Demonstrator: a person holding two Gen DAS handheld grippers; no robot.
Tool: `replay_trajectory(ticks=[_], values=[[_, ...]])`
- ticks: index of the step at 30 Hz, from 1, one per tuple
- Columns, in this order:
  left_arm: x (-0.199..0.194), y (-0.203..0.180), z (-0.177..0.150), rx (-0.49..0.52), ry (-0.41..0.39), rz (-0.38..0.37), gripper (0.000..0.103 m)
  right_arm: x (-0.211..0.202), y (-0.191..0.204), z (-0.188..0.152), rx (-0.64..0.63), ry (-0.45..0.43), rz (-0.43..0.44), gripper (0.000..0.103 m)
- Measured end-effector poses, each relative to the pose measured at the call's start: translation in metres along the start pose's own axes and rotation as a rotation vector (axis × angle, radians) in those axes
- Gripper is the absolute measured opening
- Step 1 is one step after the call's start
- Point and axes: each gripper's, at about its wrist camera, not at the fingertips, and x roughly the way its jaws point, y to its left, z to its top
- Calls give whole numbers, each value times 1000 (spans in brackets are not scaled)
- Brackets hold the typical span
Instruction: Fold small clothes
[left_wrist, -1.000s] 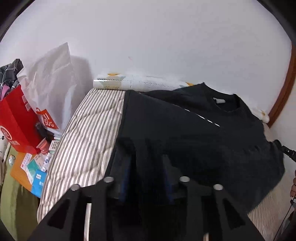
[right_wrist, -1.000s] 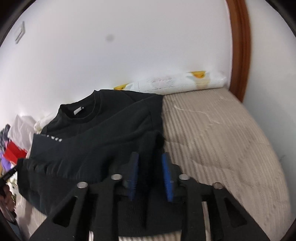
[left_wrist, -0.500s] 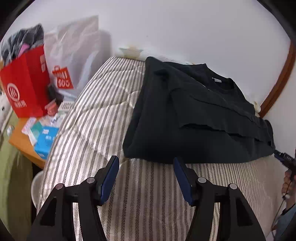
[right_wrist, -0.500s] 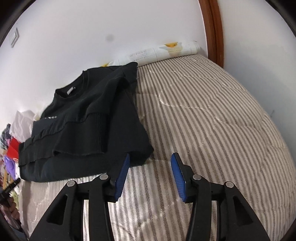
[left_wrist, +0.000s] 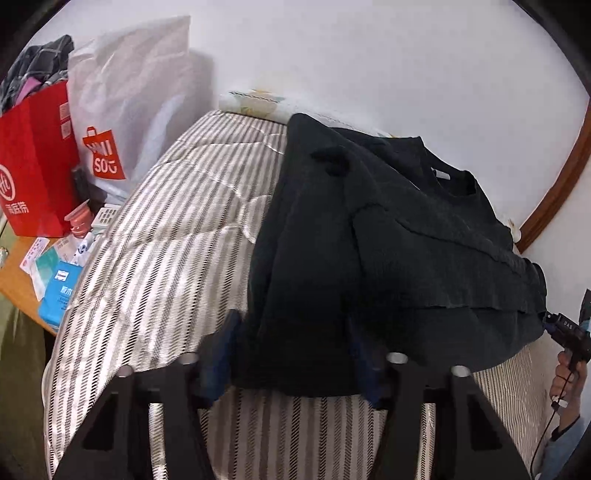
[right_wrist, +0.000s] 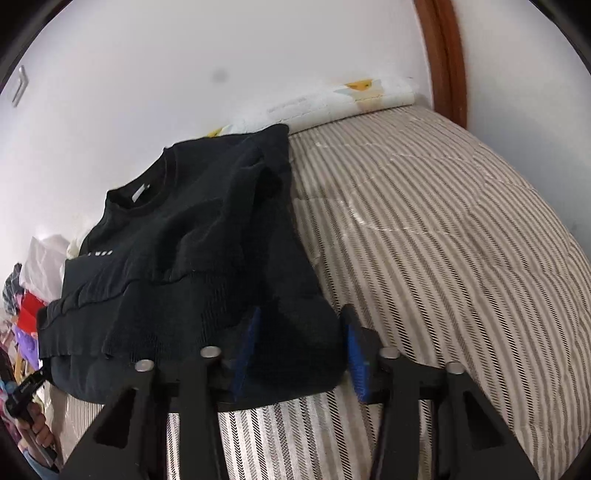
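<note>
A black sweatshirt (left_wrist: 388, 240) lies partly folded on the striped bed (left_wrist: 166, 240), collar toward the wall. My left gripper (left_wrist: 295, 360) is low over the garment's near left corner. Its jaws are closing and still stand apart, with the hem between the blue pads (left_wrist: 223, 354). In the right wrist view the same sweatshirt (right_wrist: 192, 236) lies left of centre. My right gripper (right_wrist: 301, 352) straddles its near right corner, jaws closing but apart, black cloth filling the gap between them.
A red paper bag (left_wrist: 33, 166) and a white shopping bag (left_wrist: 129, 103) stand left of the bed beside a small table (left_wrist: 14, 280) strewn with boxes. A rolled white cover (right_wrist: 332, 99) lies along the wall. A wooden door frame (right_wrist: 447, 55) rises at the far right.
A second ago both grippers were shut on the black cloth. They let it go, laid it flat and drew back. Now both have come forward and down over the near hem corners.
</note>
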Motion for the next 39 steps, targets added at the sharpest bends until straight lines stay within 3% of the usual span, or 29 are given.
replay_trajectory(ticks=[2, 4, 7, 14, 22, 28, 34, 39], values=[[-1, -2, 0, -3, 2, 7, 26, -5, 4, -1, -28, -19, 26, 11], [-6, -7, 0, 20, -6, 19, 16, -11, 6, -3, -39, -27, 24, 9], [-17, -11, -2, 38, -25, 23, 14, -23, 2, -9, -16, -36, 43, 8], [-42, -8, -25, 44, -3, -8, 14, -63, 2, -36, -41, -36, 29, 8], [-74, -13, -75, 88, 25, -37, 14, -106, -15, -82, -57, -14, 4, 8], [-85, -18, -92, 110, 16, -21, 18, -113, -23, -93, -12, -7, -61, 13], [-98, -16, -91, 99, 3, -7, 28, -149, 1, -87, -28, -101, -117, 28], [-122, -26, -93, 121, -64, -16, 31, -159, 43, -100, -143, -102, -31, 29]])
